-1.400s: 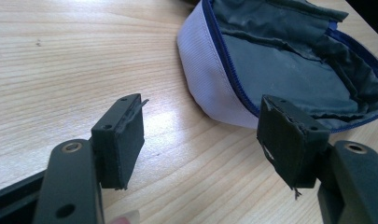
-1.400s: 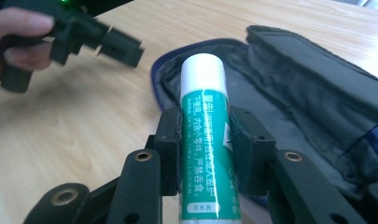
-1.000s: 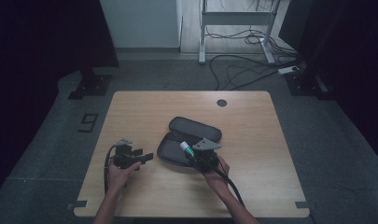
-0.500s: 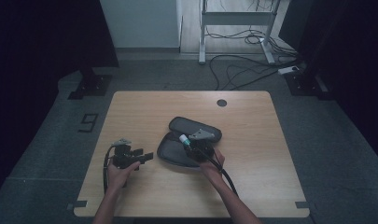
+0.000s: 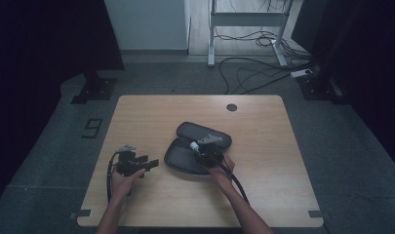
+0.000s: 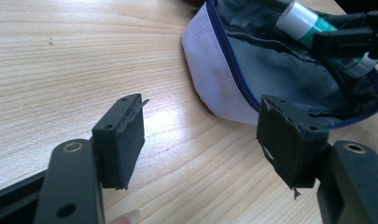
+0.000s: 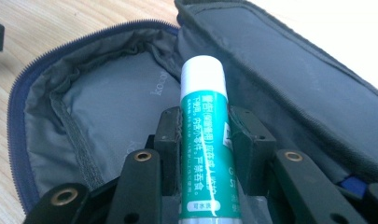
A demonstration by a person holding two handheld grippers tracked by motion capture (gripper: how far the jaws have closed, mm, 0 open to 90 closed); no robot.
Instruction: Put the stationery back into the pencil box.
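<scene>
The right gripper, its fingers pinching a green glue stick, holds it over the open pencil case on the bench, so lowering and releasing likely come next, while the left gripper waits spread beside it.

I see black grippers w/ brass-ringed screw holes, square pads, frayed edges; black cable; grey top plate; forearms unsleeved.
</scene>
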